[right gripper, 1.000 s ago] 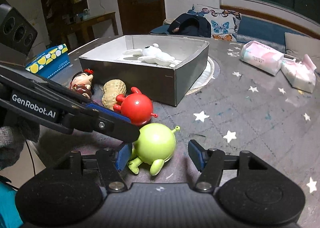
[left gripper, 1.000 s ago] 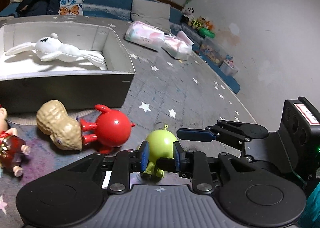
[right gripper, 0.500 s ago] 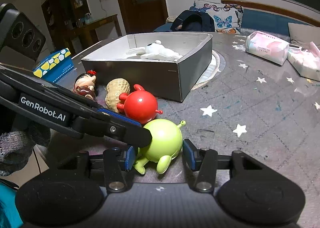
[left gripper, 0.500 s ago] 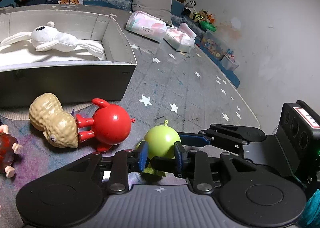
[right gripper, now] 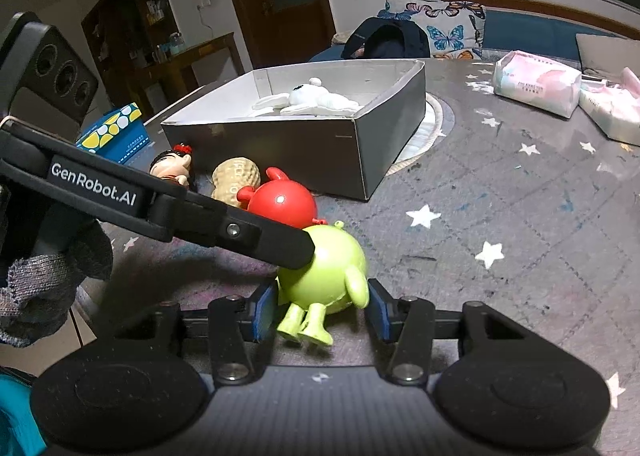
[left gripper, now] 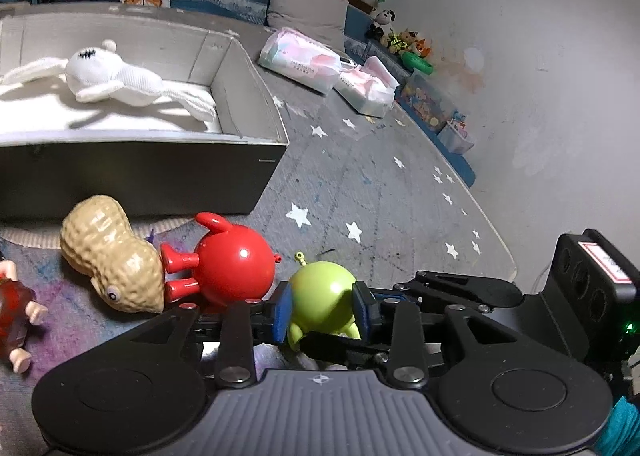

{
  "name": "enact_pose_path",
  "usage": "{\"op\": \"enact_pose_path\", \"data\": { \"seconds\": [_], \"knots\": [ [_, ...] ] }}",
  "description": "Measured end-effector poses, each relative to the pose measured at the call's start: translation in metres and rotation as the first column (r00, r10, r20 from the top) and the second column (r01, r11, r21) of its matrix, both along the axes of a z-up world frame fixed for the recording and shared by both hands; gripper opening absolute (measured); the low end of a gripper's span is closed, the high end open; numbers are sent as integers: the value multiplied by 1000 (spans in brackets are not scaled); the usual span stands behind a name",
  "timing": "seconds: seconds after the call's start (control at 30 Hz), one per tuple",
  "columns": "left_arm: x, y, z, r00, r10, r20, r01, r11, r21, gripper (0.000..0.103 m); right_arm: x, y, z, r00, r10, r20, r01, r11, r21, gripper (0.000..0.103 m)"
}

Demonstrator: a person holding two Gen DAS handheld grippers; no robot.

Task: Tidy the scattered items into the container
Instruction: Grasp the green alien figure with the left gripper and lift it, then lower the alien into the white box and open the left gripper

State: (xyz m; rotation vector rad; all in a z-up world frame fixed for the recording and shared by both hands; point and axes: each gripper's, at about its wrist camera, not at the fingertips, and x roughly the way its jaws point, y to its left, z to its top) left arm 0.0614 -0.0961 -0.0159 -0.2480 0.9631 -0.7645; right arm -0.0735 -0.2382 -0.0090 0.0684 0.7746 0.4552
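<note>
Fingers first: my left gripper (left gripper: 322,315) has its blue pads pressed on both sides of the green alien toy (left gripper: 323,290), closed on its round body. My right gripper (right gripper: 319,314) brackets the same toy (right gripper: 326,276) with its pads parted; the left pad seems to touch the body, the right one sits just beside the toy's arm, so I read it as open, not gripping. The toy appears tilted, its feet pointing toward the right camera, and I cannot tell whether it has left the starred tablecloth (left gripper: 360,183).

Just beside it lies the red round toy (left gripper: 232,270), touching the peanut figure (left gripper: 114,256); a small doll (right gripper: 172,167) lies beyond. The grey box (right gripper: 384,127), my container, stands behind them, with the white plush rabbit (left gripper: 116,75) already inside.

Risks as I judge them: the body is smooth and spherical, so a pinch off its widest line could squirt it out. Two tools crowd one toy, and lifting the left could catch the right's fingers. A low swing toward the box might also knock the red toy.
</note>
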Motion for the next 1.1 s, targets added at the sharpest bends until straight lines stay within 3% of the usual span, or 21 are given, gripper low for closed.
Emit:
{"op": "enact_pose_path", "data": {
  "seconds": [0.5, 0.8, 0.97, 1.1],
  "knots": [
    [6, 6, -10, 996, 7, -86, -14, 997, -79, 42, 0, -5, 0, 1000, -26, -10, 26, 999, 33, 48],
    [7, 12, 34, 999, 30, 40, -24, 990, -137, 42, 6, 1, 44, 993, -1, 120, 3, 1000, -17, 48],
    [35, 19, 63, 987, 85, 133, -64, 986, -154, 42, 46, 8, 72, 978, 34, 206, -23, 998, -57, 48],
    [74, 29, 67, 980, 144, 138, -120, 978, -172, 41, 90, 19, 80, 973, 54, 223, -37, 996, -79, 48]
  ]
}}
